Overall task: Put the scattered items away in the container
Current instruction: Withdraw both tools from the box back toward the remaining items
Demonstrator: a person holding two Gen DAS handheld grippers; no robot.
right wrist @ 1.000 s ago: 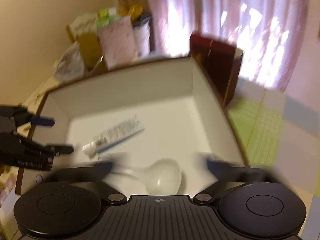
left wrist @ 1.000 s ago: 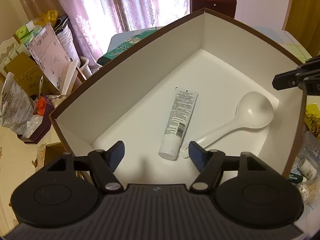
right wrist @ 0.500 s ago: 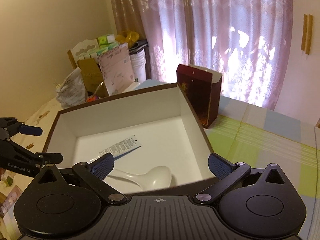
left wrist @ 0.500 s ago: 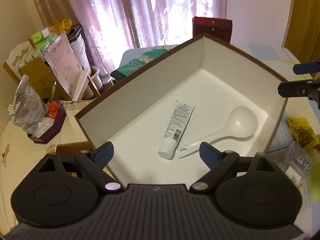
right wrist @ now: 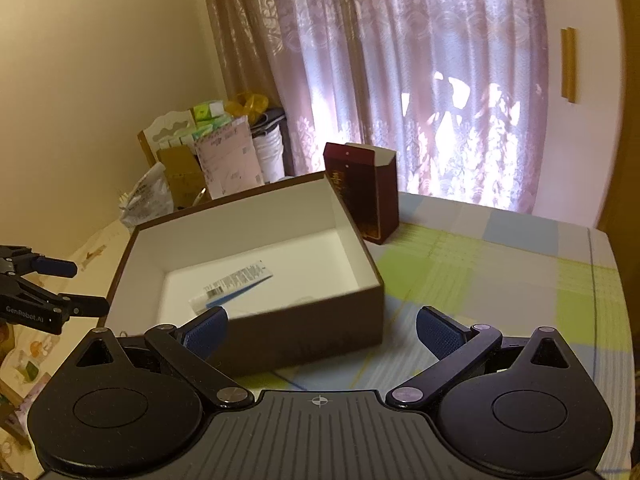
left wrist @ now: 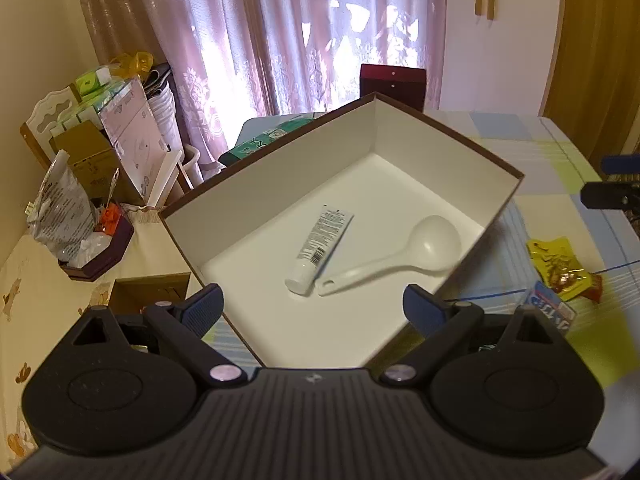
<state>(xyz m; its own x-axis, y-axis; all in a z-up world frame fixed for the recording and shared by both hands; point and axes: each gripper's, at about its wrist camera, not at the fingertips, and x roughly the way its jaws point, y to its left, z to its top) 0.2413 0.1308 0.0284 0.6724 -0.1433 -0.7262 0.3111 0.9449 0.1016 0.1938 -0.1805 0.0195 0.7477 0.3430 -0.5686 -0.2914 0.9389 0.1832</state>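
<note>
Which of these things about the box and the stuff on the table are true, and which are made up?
1. The white tube lies inside the box. True.
2. The white spoon lies on the tablecloth outside the box. False: it is in the box, beside the tube.
3. The left gripper is shut on the tube. False: it is open and holds nothing.
4. A yellow packet lies on the table outside the box. True.
5. The right gripper is open. True.
</note>
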